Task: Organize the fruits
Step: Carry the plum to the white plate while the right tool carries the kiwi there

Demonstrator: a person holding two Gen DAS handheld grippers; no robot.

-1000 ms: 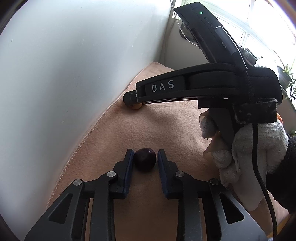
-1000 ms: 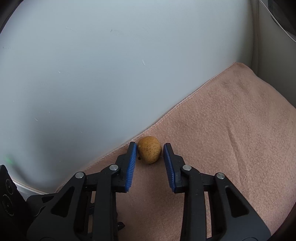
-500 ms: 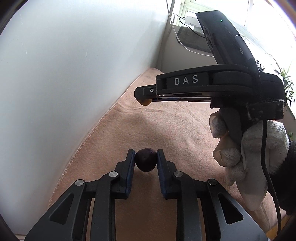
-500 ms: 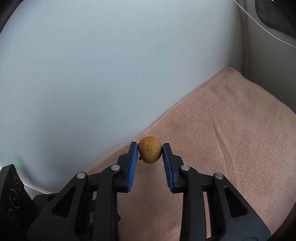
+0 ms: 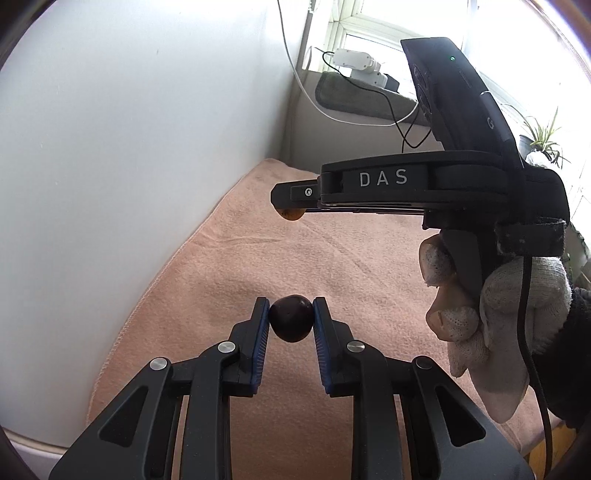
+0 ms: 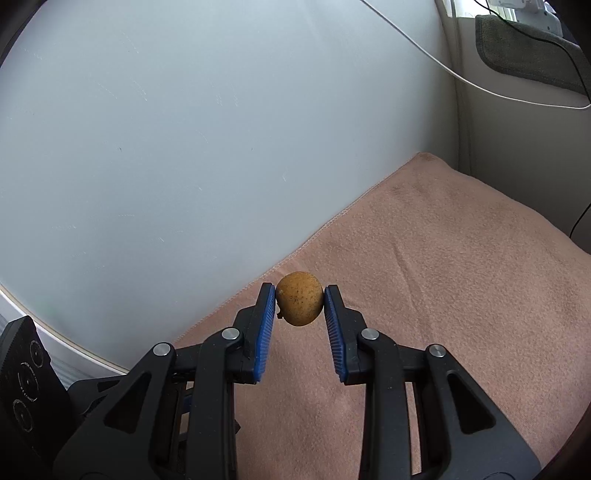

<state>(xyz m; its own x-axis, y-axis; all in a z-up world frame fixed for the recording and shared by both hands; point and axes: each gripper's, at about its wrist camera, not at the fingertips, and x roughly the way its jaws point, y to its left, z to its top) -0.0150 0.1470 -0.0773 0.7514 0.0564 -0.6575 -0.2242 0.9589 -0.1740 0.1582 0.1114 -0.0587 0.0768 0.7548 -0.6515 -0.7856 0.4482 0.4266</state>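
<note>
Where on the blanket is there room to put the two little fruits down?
The pink blanket is bare almost everywhere: beside the white wall and toward the far corner. It is only crowded near the gloved hand, where both grippers work close together.

Your daylight comes from the window at upper right of the left wrist view; it blows out to white there. Wall evenly lit, soft shadows. Both views sharp centrally, fisheye-bent with dark vignetted corners.
</note>
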